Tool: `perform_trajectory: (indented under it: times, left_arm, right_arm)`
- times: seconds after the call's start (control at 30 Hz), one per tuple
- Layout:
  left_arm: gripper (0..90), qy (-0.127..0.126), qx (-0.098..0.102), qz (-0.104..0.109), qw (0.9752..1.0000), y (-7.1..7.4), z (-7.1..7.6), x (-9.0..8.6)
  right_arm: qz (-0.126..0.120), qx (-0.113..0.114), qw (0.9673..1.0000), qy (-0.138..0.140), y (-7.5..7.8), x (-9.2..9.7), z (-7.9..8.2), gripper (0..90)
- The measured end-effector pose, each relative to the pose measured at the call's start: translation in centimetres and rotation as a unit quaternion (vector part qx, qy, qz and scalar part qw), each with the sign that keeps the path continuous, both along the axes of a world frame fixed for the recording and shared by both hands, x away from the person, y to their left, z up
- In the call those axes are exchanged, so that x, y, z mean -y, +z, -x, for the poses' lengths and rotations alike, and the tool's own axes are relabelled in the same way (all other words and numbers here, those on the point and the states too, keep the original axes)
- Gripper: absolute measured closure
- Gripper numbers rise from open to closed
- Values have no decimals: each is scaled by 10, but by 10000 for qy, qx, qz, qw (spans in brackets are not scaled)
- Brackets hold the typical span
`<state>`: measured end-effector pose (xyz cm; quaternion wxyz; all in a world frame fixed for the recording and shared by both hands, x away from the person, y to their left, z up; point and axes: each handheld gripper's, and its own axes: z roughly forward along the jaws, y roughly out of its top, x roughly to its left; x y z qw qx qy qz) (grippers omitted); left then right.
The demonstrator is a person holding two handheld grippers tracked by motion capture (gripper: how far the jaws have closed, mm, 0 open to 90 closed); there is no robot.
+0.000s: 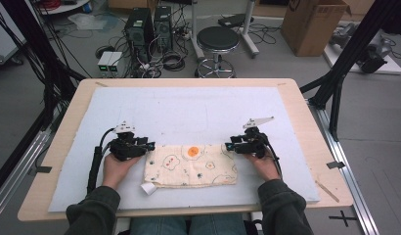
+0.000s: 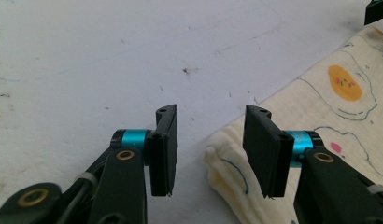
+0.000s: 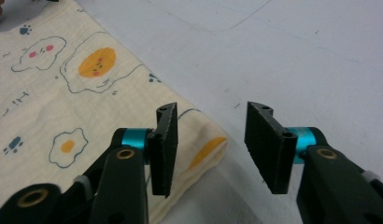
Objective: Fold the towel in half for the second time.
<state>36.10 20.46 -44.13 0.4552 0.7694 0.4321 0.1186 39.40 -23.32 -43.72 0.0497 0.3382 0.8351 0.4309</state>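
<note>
Flanking a folded cloth (image 1: 191, 165) near-centre on the surface (image 1: 66, 147) | left hand-held gripper (image 2: 209, 144) and right hand-held gripper (image 3: 209, 144), jaws apart, gripping nothing | Risk: corners lie off-centre, so pads may pinch one layer.

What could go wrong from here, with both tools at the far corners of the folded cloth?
1. The folded cloth is layered at its corner; the left tool, jaws open around that edge, might pinch only the upper layers, so the fold opens on lifting.
2. The right tool has just the corner tip between its jaws; it may close beside the fabric.
3. A low pinch could snag the white mat.
</note>
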Motion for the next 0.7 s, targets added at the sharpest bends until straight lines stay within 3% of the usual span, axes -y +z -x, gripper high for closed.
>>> perform_trajectory:
  times: [0.1, 0.37, 0.53, 0.7]
  left_arm:
    - [585, -29, -48, 15, 10000, -1, 0, 1]
    - [670, -150, -180, -186, 9996, -6, -1, 5]
    - [819, -233, -145, -227, 9994, -6, 0, 7]
    - [853, -213, -80, -315, 9992, -1, 0, 5]
  right_arm:
    - [76, -81, 9999, 87, -2, -3, 0, 616]
    - [204, -154, 9996, 144, -5, -6, 0, 724]
    - [187, -197, 9994, 196, -6, -6, -1, 814]
    - [110, -278, 9992, 272, -6, -5, -4, 850]
